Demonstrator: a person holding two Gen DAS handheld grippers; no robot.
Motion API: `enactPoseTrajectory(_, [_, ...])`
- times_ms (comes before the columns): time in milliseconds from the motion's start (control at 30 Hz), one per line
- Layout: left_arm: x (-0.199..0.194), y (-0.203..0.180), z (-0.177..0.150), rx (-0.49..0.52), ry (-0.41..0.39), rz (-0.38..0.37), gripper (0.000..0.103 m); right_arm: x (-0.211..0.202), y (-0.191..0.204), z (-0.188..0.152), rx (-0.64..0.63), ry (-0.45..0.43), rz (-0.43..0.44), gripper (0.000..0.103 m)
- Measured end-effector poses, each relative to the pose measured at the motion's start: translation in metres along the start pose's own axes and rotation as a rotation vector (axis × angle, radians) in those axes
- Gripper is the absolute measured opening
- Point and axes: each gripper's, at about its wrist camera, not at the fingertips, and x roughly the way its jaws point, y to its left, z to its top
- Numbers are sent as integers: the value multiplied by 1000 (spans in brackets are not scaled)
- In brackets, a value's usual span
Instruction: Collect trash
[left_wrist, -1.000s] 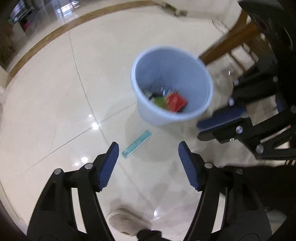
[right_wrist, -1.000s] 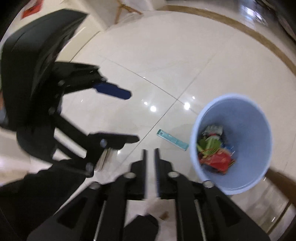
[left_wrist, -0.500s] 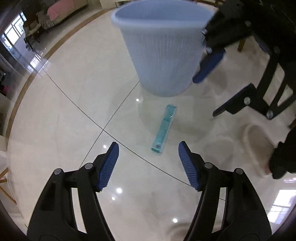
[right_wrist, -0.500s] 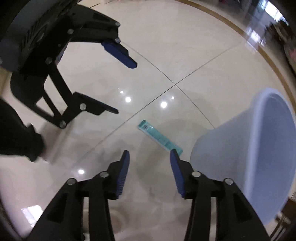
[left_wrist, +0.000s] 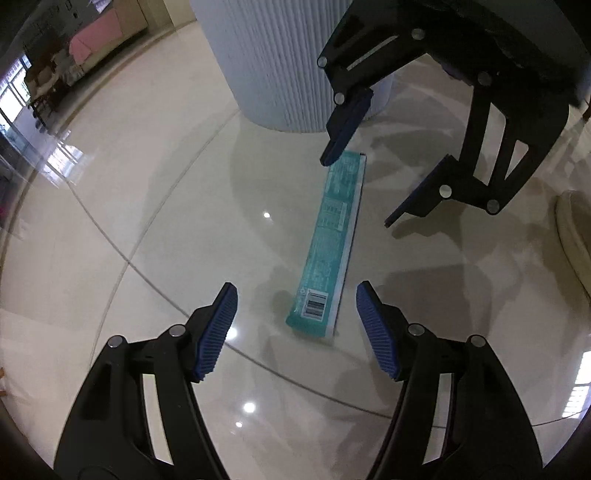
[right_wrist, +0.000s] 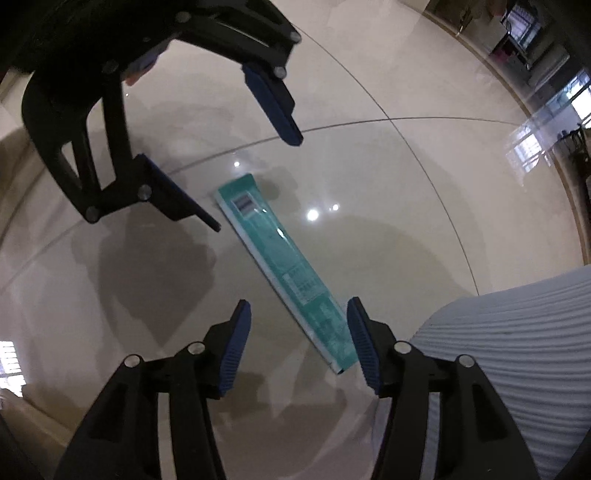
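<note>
A long flat teal wrapper (left_wrist: 330, 240) lies on the glossy tiled floor, barcode end toward my left gripper. My left gripper (left_wrist: 295, 312) is open and low, its pads on either side of that barcode end, not touching. My right gripper (right_wrist: 297, 332) is open too, facing the other way over the wrapper's (right_wrist: 286, 269) far end; it also shows in the left wrist view (left_wrist: 356, 188). The pale blue ribbed bin (left_wrist: 295, 62) stands just beyond the wrapper, and fills the right wrist view's lower right (right_wrist: 517, 354).
The floor (left_wrist: 129, 166) is beige tile with grout lines and bright reflections. A pale rounded object (left_wrist: 574, 236) sits at the right edge of the left wrist view. Furniture and windows (right_wrist: 535, 44) stand far off.
Both grippers have dropped low to the floor and closed in on the wrapper from opposite ends. The right gripper went from shut to open. The bin's inside is out of sight now.
</note>
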Motion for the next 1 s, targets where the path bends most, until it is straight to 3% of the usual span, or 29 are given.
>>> enactPoseTrajectory(233, [14,-4,4,18,6,-57,66,14,-3,-6,17,-45,33,60])
enactPoseTrajectory(467, [29,-5,18,-16,33,-124,67,15,-9,-11,13,-53,173,62])
enactPoseTrajectory(600, [31,1,24,2,43,-139,66,13,-2,-14,-29,-64,182,60])
enactPoseTrajectory(633, [32,1,26,-1,49,-140,62,13,0,-15,-32,-65,184,54])
enactPoseTrajectory(667, [31,2,28,-7,51,-141,57,11,0,-15,-39,-73,187,38])
enactPoseTrajectory(700, [31,2,31,-8,51,-142,48,9,-2,-16,-47,-75,188,32])
enactPoseTrajectory(800, [30,2,37,12,61,-159,37,7,1,-16,-63,-75,192,28])
enactPoseTrajectory(967, [30,4,45,23,68,-179,28,10,-7,-18,-61,-74,188,23])
enactPoseTrajectory(1000, [35,11,50,16,73,-194,24,8,-6,-18,-59,-78,172,16])
